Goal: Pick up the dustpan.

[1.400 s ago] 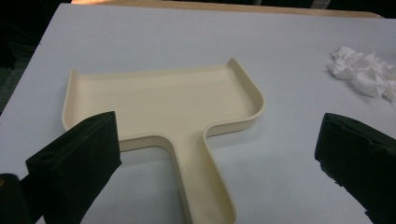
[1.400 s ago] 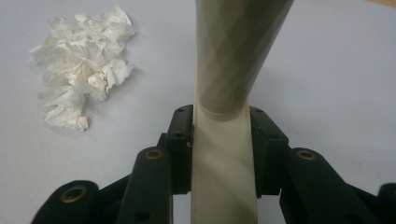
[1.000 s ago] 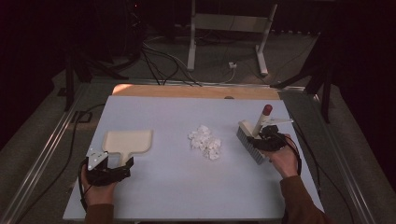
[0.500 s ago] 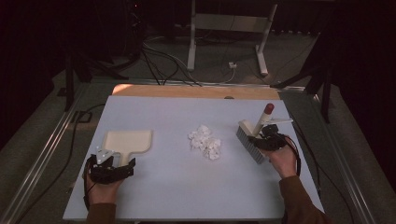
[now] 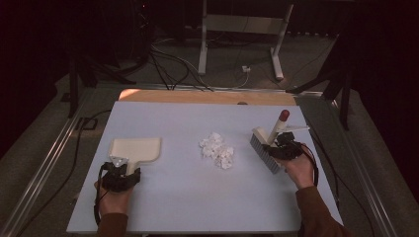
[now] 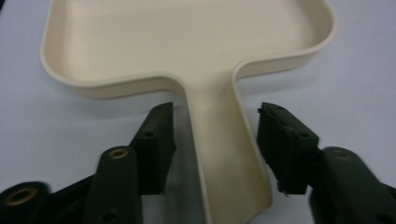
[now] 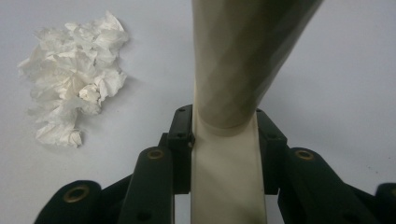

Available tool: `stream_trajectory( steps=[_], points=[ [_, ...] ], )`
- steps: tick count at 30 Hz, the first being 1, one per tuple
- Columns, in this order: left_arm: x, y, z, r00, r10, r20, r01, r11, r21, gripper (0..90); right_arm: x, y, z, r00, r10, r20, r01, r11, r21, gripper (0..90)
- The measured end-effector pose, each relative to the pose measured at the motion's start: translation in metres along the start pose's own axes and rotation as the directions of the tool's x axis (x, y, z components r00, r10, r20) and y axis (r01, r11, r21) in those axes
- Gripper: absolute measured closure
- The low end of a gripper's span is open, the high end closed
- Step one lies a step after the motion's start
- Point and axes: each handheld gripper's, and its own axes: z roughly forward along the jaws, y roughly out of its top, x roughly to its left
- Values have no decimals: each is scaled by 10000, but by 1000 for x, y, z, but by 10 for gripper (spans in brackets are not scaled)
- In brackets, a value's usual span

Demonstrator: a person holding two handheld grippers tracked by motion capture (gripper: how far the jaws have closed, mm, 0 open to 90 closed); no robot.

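Observation:
A cream dustpan (image 5: 136, 148) (image 6: 187, 37) lies flat at the table's left, handle toward me. My left gripper (image 5: 127, 169) (image 6: 215, 112) straddles that handle. Its jaws have just been closing, and a thin gap shows between each pad and the handle. At the right, a brush (image 5: 264, 150) with grey bristles and a red-tipped cream handle (image 7: 243, 56) stands tilted on the table, with my right gripper (image 5: 280, 145) (image 7: 224, 114) shut on the handle's lower part. A pile of crumpled white tissue (image 5: 217, 149) (image 7: 74, 79) lies in the middle, between pan and brush.
The pale blue table top (image 5: 197, 197) has a wooden strip (image 5: 207, 96) along its far edge. Metal rails (image 5: 44, 168) run down both sides. Beyond the table, stand legs (image 5: 276, 54) and cables (image 5: 168, 54) lie on a dark floor.
My left gripper has slid forward and a little down over the dustpan's handle, and its jaws have narrowed around it. The right gripper and the brush have stayed put.

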Motion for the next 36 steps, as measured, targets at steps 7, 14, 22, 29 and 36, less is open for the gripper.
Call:
stream_trajectory(
  steps=[7,14,22,29,36],
  points=[
    [5,2,-1,10000,-92,-28,93,9996,269,654,1,0,0,9999,-103,-14,103,9999,2,670],
    [8,7,-2,9998,-12,175,2,9986,537,662,0,0,0,10000,-42,-64,42,10000,-20,670],
    [18,9,-7,9973,292,671,-318,9988,380,665,0,0,1,9999,-60,-96,60,10000,-14,670],
    [22,13,-12,9921,548,1126,-563,9984,104,666,3,0,2,9998,-157,-98,157,9999,-19,670],
    [25,20,-19,9848,840,1522,-837,9965,-84,666,2,0,1,9999,-122,-104,121,9999,-19,670]
  ],
)
